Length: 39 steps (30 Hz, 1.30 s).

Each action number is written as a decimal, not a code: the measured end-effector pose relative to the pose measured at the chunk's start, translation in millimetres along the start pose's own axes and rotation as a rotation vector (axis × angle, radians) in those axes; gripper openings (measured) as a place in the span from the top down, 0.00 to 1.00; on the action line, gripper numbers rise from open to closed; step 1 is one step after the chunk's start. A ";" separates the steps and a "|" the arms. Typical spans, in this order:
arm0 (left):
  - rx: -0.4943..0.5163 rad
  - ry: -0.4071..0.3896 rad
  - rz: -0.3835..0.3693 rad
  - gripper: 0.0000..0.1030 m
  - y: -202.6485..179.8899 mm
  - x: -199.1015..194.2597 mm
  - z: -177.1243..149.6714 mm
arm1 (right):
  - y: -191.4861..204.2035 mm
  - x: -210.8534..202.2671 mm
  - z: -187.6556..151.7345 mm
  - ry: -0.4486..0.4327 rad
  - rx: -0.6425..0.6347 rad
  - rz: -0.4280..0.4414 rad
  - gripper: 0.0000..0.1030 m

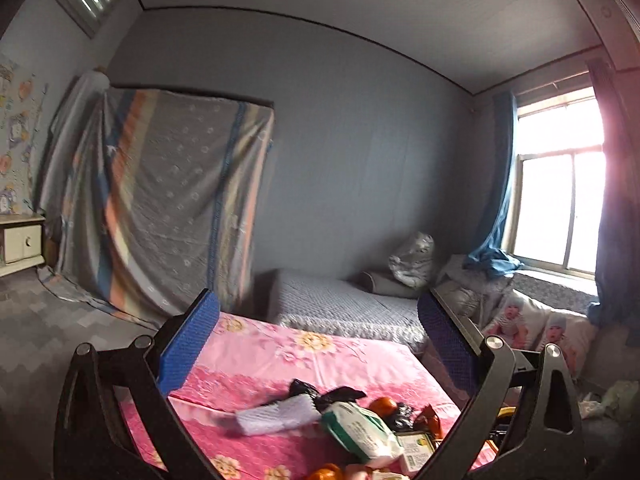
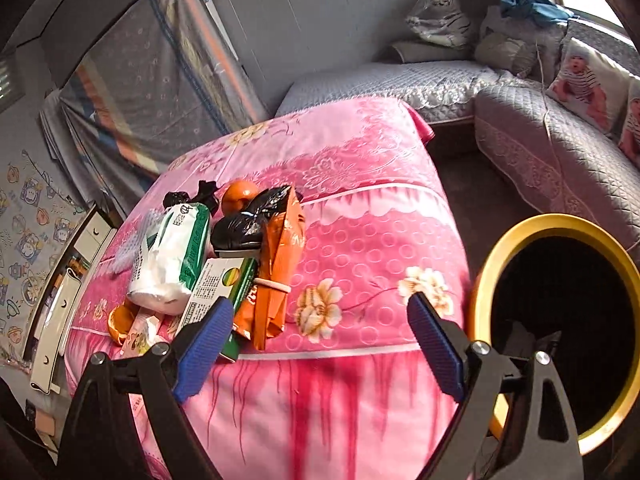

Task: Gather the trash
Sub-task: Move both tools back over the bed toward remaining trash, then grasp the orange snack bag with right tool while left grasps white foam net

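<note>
Trash lies in a heap on the pink flowered cloth (image 2: 360,248): a white and green wipes pack (image 2: 172,256), a crumpled black bag (image 2: 244,224), an orange snack bag (image 2: 276,276), a printed carton (image 2: 218,284) and orange peel (image 2: 120,320). My right gripper (image 2: 320,304) is open and empty over the cloth's front edge, with its left pad just in front of the carton. To its right stands a yellow-rimmed bin (image 2: 560,224). My left gripper (image 1: 316,300) is open and empty, pointing level into the room above the same heap, where a white foam net (image 1: 276,416) and the wipes pack (image 1: 360,428) show.
A whole orange (image 2: 238,196) sits behind the heap. A grey quilted sofa (image 2: 540,152) with printed cushions (image 2: 580,76) wraps the back and right. A cloth-draped frame (image 1: 160,208) leans on the far wall, and a low white cabinet (image 1: 20,240) stands at the left. A bright window (image 1: 560,192) is at the right.
</note>
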<state>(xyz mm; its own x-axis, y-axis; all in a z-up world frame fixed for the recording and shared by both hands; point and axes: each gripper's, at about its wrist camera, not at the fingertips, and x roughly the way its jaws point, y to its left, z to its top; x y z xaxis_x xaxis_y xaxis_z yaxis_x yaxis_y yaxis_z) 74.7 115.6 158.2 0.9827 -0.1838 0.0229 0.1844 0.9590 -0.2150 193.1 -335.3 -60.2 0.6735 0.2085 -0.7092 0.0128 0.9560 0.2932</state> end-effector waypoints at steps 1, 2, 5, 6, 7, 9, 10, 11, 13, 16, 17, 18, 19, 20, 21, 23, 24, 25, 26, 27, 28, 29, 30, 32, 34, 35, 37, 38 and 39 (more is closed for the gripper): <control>0.001 -0.027 0.025 0.08 5.5 -7.1 4.2 | 2.2 10.4 4.9 0.023 0.009 0.006 0.17; 0.002 -0.048 0.045 0.08 11.4 -13.9 7.7 | 4.5 21.0 10.8 0.042 0.018 0.000 0.17; 0.003 -0.079 0.100 0.08 24.2 -21.8 12.0 | 12.7 42.8 25.3 0.067 0.007 -0.030 0.18; -0.002 -0.077 0.113 0.08 28.7 -20.3 9.7 | 15.5 48.6 29.3 0.077 0.005 -0.031 0.18; -0.005 -0.054 0.120 0.08 32.5 -13.5 7.1 | 18.3 53.8 32.6 0.087 0.001 -0.031 0.18; 0.000 0.040 0.118 0.08 40.4 7.9 -4.7 | 24.4 63.0 37.6 0.102 -0.016 -0.033 0.19; 0.002 0.095 0.115 0.08 42.7 23.4 -13.2 | 26.4 68.1 40.4 0.111 -0.022 -0.035 0.19; 0.003 0.150 0.108 0.08 46.3 39.8 -23.6 | 28.2 73.5 42.6 0.121 -0.022 -0.037 0.19; 0.001 0.273 0.065 0.08 52.1 74.1 -48.3 | 30.0 84.8 45.6 0.145 -0.015 -0.043 0.20; 0.063 0.430 -0.022 0.08 53.6 121.0 -91.5 | 31.1 98.6 45.8 0.183 -0.015 -0.038 0.26; 0.112 0.480 -0.022 0.08 52.1 137.0 -106.7 | 30.6 102.0 46.1 0.190 -0.012 -0.039 0.29; 0.162 0.514 -0.030 0.08 50.9 149.4 -123.2 | 29.3 104.9 46.3 0.197 -0.005 -0.042 0.33; 0.207 0.537 -0.038 0.08 50.2 162.2 -136.8 | 27.6 107.6 46.7 0.202 0.000 -0.043 0.35; 0.233 0.561 -0.040 0.08 50.7 173.5 -149.3 | 25.3 109.9 46.9 0.207 0.008 -0.042 0.39; 0.244 0.591 -0.051 0.08 54.3 185.1 -160.8 | 22.8 110.6 46.4 0.210 0.014 -0.041 0.43; 0.247 0.655 -0.112 0.08 55.9 207.1 -179.2 | 20.4 113.5 45.3 0.221 0.012 -0.030 0.51; 0.262 0.679 -0.134 0.08 54.7 214.6 -187.2 | 19.9 115.0 44.5 0.227 0.009 -0.027 0.56; 0.294 0.694 -0.149 0.08 51.3 221.9 -194.6 | 19.6 116.4 43.9 0.230 0.007 -0.026 0.59; 0.326 0.707 -0.168 0.08 46.7 230.4 -201.8 | 18.6 117.1 43.8 0.231 0.004 -0.025 0.62; 0.351 0.718 -0.180 0.08 43.0 236.8 -208.2 | 18.4 116.9 43.8 0.229 -0.001 -0.019 0.65; 0.368 0.729 -0.185 0.08 39.9 243.6 -213.4 | 18.1 115.8 43.9 0.225 -0.005 -0.012 0.66; 0.379 0.744 -0.191 0.08 38.2 250.5 -218.6 | 17.4 113.7 44.1 0.216 -0.007 -0.010 0.67; 0.382 0.760 -0.194 0.08 37.5 257.7 -223.4 | 15.6 111.0 44.0 0.209 -0.004 -0.007 0.68; 0.373 0.790 -0.194 0.09 41.1 272.4 -233.4 | 10.6 104.0 43.7 0.200 0.019 0.018 0.68; 0.349 0.825 -0.196 0.10 47.3 285.4 -242.5 | 8.8 93.8 42.3 0.188 0.020 0.039 0.68; 0.335 0.845 -0.192 0.19 51.6 291.3 -246.6 | 8.9 88.3 40.7 0.181 0.019 0.046 0.68; 0.303 0.892 -0.181 0.33 59.8 300.1 -257.1 | 9.5 77.7 37.2 0.174 0.020 0.069 0.68; 0.287 0.903 -0.177 0.39 63.2 302.5 -260.4 | 9.5 72.4 35.3 0.171 0.023 0.081 0.68; 0.274 0.907 -0.187 0.44 65.6 303.7 -261.3 | 10.0 67.5 33.3 0.168 0.024 0.091 0.68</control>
<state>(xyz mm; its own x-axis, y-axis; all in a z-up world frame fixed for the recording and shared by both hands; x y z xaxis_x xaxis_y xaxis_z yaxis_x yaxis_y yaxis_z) 380.6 66.4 -104.1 0.5712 -0.3248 -0.7538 0.4467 0.8935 -0.0465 263.2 -318.6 -83.8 0.5396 0.3272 -0.7758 -0.0235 0.9269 0.3746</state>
